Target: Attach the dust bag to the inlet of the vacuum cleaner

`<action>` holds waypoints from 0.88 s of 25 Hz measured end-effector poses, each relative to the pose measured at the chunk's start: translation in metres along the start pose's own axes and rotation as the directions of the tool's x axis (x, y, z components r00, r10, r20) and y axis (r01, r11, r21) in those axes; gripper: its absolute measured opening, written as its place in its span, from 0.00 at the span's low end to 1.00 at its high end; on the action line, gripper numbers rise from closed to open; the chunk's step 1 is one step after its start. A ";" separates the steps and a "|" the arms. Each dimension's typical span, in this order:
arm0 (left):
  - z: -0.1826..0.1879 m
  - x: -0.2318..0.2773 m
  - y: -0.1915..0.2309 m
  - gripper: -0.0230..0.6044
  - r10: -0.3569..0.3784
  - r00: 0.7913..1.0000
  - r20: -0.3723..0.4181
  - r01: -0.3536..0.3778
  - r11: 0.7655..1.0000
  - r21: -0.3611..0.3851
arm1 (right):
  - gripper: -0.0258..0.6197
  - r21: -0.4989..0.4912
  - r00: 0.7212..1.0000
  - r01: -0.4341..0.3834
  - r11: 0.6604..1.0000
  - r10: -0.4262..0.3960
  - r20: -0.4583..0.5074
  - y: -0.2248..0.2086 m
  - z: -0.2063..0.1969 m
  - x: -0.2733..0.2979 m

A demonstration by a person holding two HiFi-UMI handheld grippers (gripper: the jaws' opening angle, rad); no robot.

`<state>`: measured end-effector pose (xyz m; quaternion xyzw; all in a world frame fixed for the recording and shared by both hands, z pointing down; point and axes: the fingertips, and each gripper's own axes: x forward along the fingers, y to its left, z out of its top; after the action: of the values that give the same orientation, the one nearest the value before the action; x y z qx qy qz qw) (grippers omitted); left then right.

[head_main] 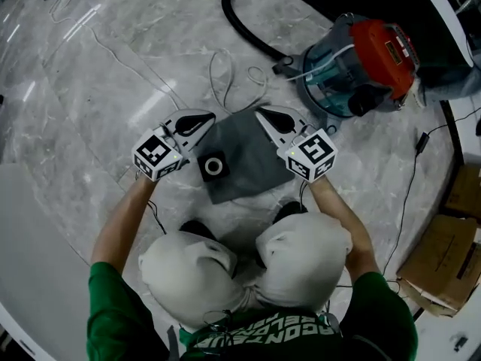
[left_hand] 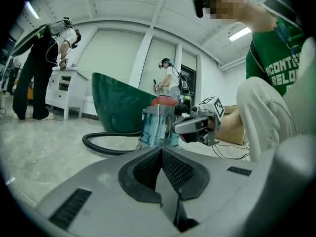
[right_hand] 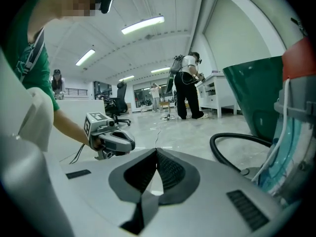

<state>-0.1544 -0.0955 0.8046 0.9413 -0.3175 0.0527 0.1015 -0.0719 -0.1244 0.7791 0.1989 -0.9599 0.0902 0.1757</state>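
Head view: your left gripper [head_main: 211, 117] and right gripper [head_main: 258, 113] each pinch a far corner of the dust bag [head_main: 248, 160] on the floor [head_main: 113, 74].

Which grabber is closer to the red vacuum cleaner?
The right gripper. It grips the dust bag at the corner on the side of the vacuum cleaner. The left gripper grips the opposite corner, farther away across the bag.
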 end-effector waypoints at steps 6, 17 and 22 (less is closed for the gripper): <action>-0.053 -0.015 -0.009 0.04 0.020 0.999 -0.027 -0.020 1.000 -0.024 | 0.05 -0.006 0.997 -0.067 0.998 0.067 -0.049 0.054 -0.054 0.025; -0.133 -0.059 -0.049 0.04 0.036 0.993 -0.109 -0.046 0.995 -0.091 | 0.05 -0.079 0.963 -0.177 0.981 0.157 -0.218 0.158 -0.169 0.054; -0.149 -0.072 -0.065 0.04 0.019 0.993 -0.120 -0.031 0.995 -0.099 | 0.06 -0.099 0.930 -0.259 0.961 0.220 -0.293 0.193 -0.204 0.070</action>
<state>-0.1772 0.0308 0.9272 0.9261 -0.3249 0.0937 0.1670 -0.1503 0.0756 0.9729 0.0530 -0.9464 0.0726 0.3102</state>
